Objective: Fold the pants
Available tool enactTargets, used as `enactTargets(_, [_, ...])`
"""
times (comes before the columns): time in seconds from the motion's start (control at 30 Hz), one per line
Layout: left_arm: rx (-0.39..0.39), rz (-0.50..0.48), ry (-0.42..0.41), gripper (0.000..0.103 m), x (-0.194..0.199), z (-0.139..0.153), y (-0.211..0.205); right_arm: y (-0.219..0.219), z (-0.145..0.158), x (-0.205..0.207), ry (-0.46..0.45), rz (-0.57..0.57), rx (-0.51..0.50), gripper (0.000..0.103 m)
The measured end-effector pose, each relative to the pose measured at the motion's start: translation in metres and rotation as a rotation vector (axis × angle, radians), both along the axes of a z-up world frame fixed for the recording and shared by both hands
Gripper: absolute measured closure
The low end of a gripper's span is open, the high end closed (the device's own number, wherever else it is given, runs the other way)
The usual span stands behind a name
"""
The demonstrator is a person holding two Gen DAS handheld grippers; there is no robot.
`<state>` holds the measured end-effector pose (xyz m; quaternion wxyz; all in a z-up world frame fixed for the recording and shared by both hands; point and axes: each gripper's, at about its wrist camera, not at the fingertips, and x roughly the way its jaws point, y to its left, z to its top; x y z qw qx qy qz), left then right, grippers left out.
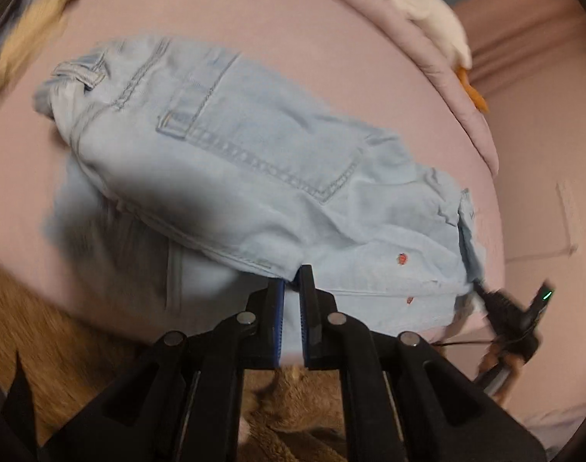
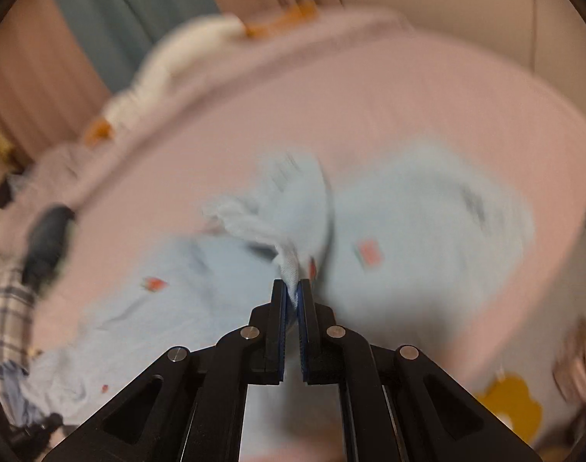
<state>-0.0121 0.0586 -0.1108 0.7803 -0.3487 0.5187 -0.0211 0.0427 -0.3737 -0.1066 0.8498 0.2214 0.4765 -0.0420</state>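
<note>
Pink bed sheet (image 1: 293, 19) as work surface, rounded by the lens; pink quilt roll along the far edge with a white plush toy (image 1: 427, 4) with orange parts lying on it. Brown furry rug (image 1: 293, 415) below the near edge. Plaid cloth (image 2: 8, 319) and a dark object at the left rim of the right wrist view, identity unclear.

Light blue denim pants (image 1: 254, 161) spread on the sheet, seat pocket up, waistband toward the far left, an upper layer lying across a lower one. Small red embroidered marks near the hem side.

Left gripper (image 1: 292, 281) at the near edge of the denim, jaws nearly closed on a fold edge, fabric between the blue pads. Right gripper (image 2: 292, 288) pinching a bunched, lifted bit of pale hem cloth (image 2: 289, 265), jaws closed on it.

Risks, as judged: both grips narrow and close to the edge, so a quick pull could slip the cloth free. Right pinch may hold only one layer, letting the layer under it lag and the fold go crooked. Bunching at the right pinch likely to leave a creased lump.

Hard to read: right wrist view heavily motion-blurred, layer count in either pinch not discernible. Dark blurred patch over the near left of the denim. Black device with green light (image 1: 524, 308) at the right, partly cut off.
</note>
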Motion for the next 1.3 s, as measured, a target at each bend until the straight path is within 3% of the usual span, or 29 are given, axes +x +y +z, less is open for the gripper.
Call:
enactTargets(0.07, [-0.019,0.017,-0.021,0.091,-0.002,0.004,0.003,0.0,-0.004,0.002,0.044,0.01,-0.037,0.096])
enactTargets(0.13, [-0.01,0.015,-0.058,0.085,-0.004,0.014,0.006,0.003,0.004,0.006,0.05,0.016,-0.079,0.085])
enactTargets(0.2, [0.042,0.022,-0.087,0.076,-0.011,0.024,0.009,0.012,0.019,0.011,0.055,0.027,-0.194,0.053])
enactTargets(0.27, [0.077,0.049,-0.082,0.064,-0.016,0.025,0.013,0.021,0.031,0.014,0.025,0.041,-0.285,0.043])
enactTargets(0.37, [0.063,0.092,-0.05,0.056,-0.006,0.014,0.029,0.035,0.03,0.034,0.014,0.116,-0.313,0.042])
enactTargets(0.47, [0.135,0.129,-0.056,0.045,0.008,0.008,0.037,0.052,0.015,0.067,0.029,0.225,-0.285,0.042])
enactTargets(0.53, [0.148,0.155,-0.069,0.048,0.013,0.002,0.044,0.062,0.001,0.092,0.061,0.249,-0.327,0.042])
enactTargets(0.57, [0.128,0.175,-0.067,0.055,0.018,-0.003,0.048,0.062,-0.003,0.099,0.063,0.242,-0.346,0.046])
enactTargets(0.6, [0.13,0.185,-0.055,0.074,0.021,-0.006,0.05,0.063,-0.008,0.111,0.057,0.238,-0.358,0.064])
enactTargets(0.67, [0.153,0.171,-0.027,0.083,0.025,-0.005,0.056,0.058,-0.016,0.13,0.084,0.218,-0.343,0.095])
enactTargets(0.7, [0.134,0.173,-0.036,0.091,0.025,-0.002,0.059,0.048,-0.012,0.135,0.079,0.186,-0.276,0.095])
enactTargets(0.77, [0.09,0.165,-0.08,0.092,0.017,0.015,0.066,0.014,0.017,0.134,-0.037,0.105,-0.106,0.097])
enactTargets(0.87, [0.126,0.15,-0.149,0.092,-0.004,0.044,0.068,-0.047,0.063,0.102,-0.22,-0.054,0.006,0.097])
enactTargets(0.93, [0.148,0.128,-0.131,0.092,-0.012,0.046,0.061,-0.091,0.073,0.071,-0.283,-0.162,0.063,0.097])
enactTargets(1.03, [0.18,0.065,-0.084,0.091,-0.013,0.029,0.047,-0.138,0.046,0.035,-0.221,-0.304,0.043,0.098])
enactTargets(1.17, [0.212,0.041,0.005,0.088,-0.008,0.001,0.04,-0.16,-0.026,0.02,-0.034,-0.347,0.087,0.099])
enactTargets(1.3, [0.167,0.069,-0.004,0.091,-0.005,0.006,0.047,-0.171,-0.036,0.018,-0.031,-0.35,0.122,0.099])
